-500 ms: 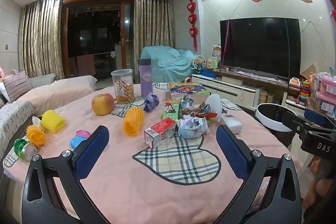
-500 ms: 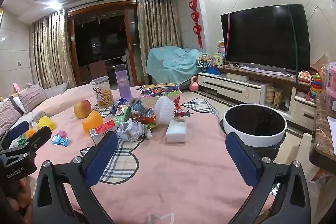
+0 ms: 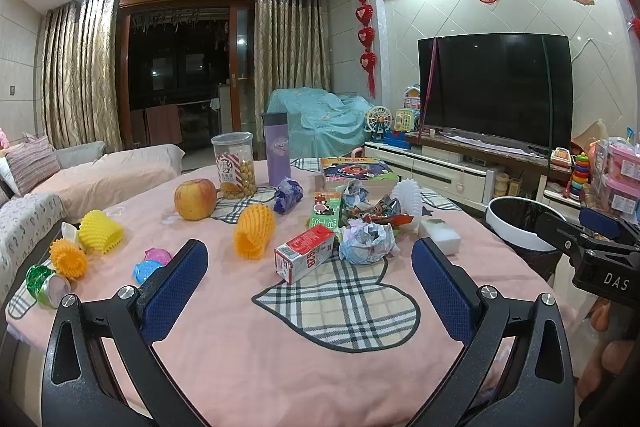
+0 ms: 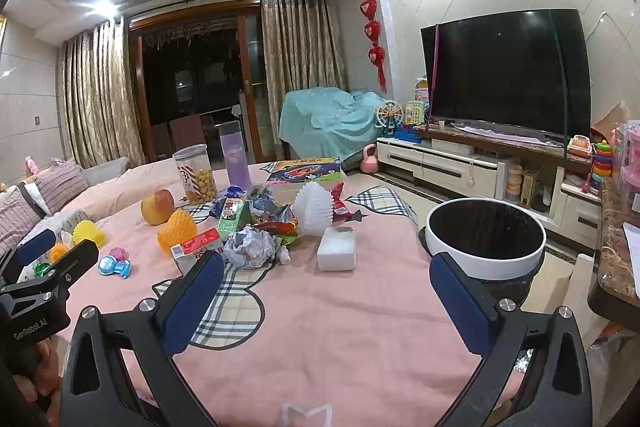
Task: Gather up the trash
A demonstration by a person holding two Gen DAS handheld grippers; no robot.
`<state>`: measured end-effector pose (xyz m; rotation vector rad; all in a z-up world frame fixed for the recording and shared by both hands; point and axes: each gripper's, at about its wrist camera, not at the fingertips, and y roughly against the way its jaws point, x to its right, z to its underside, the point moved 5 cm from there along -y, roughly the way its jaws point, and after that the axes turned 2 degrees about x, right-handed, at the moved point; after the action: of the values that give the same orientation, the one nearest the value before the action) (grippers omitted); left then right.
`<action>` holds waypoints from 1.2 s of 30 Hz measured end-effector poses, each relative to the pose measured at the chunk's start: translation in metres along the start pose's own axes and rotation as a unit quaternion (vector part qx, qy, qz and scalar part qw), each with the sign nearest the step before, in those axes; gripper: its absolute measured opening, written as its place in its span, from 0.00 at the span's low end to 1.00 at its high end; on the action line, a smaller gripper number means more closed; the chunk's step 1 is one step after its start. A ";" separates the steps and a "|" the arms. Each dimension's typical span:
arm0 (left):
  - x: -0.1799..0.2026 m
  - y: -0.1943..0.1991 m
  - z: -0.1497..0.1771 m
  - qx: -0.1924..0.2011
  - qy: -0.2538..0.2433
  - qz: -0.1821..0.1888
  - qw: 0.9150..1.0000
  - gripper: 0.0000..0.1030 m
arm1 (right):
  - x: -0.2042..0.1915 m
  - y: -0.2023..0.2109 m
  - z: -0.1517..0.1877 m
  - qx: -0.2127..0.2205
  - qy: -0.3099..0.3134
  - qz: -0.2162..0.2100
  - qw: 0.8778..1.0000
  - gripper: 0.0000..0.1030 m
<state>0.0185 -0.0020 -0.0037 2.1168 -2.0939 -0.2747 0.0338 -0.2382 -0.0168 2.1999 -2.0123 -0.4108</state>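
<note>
On the pink tablecloth (image 3: 240, 339), beside the white-rimmed bin (image 4: 484, 251), the trash heap centres; the red milk carton (image 3: 304, 254) lies flat, long axis slanting back-right. Left gripper (image 3: 310, 291) and right gripper (image 4: 326, 301) gape wide, empty

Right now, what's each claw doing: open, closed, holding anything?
Left claw: open wide, holding nothing, above the pink tablecloth.
Right claw: open wide, holding nothing, above the same cloth.

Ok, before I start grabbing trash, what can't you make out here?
- Bin contents: both views, inside is dark.
- Wrappers behind the crumpled paper: overlapping, count unclear.
- Table near edge: hidden by each gripper's frame.
- Jar label: too small.
</note>
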 end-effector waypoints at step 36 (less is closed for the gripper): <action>-0.012 -0.051 0.024 -0.076 -0.015 0.008 0.997 1.00 | -0.003 -0.057 0.017 -0.094 -0.003 -0.019 0.995 1.00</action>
<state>0.0619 0.0114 -0.0388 2.0207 -2.0343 -0.4519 0.0835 -0.2277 -0.0486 2.1273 -1.8532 -0.5871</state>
